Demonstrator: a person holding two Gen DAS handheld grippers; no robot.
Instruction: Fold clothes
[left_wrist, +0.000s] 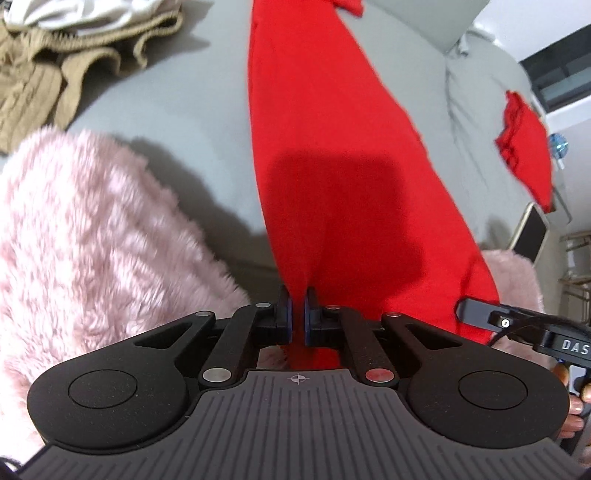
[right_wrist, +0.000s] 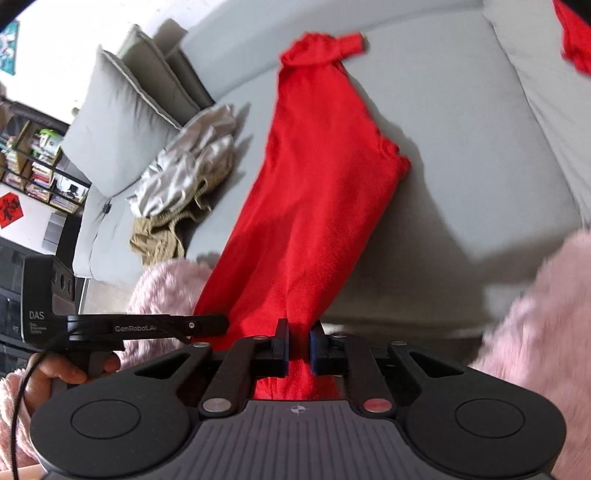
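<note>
— Where's the red garment (left_wrist: 332, 155)?
— Stretched from the tongs out across the grey sofa (right_wrist: 461, 122).
— And the tongs?
— Left tongs (left_wrist: 297, 312) and right tongs (right_wrist: 299, 345) each pinch its near edge.

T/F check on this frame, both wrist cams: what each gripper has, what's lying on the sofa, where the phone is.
1. Both the left gripper and the right gripper are shut on the red garment. True.
2. The red garment is blue. False: it is red.
3. A white and tan clothes pile lies on the grey sofa. True.
4. The phone is gripped by the left gripper. False: it lies at the sofa's edge.
5. The red garment is neatly folded. False: it is stretched out long, bunched at its far end.
</note>
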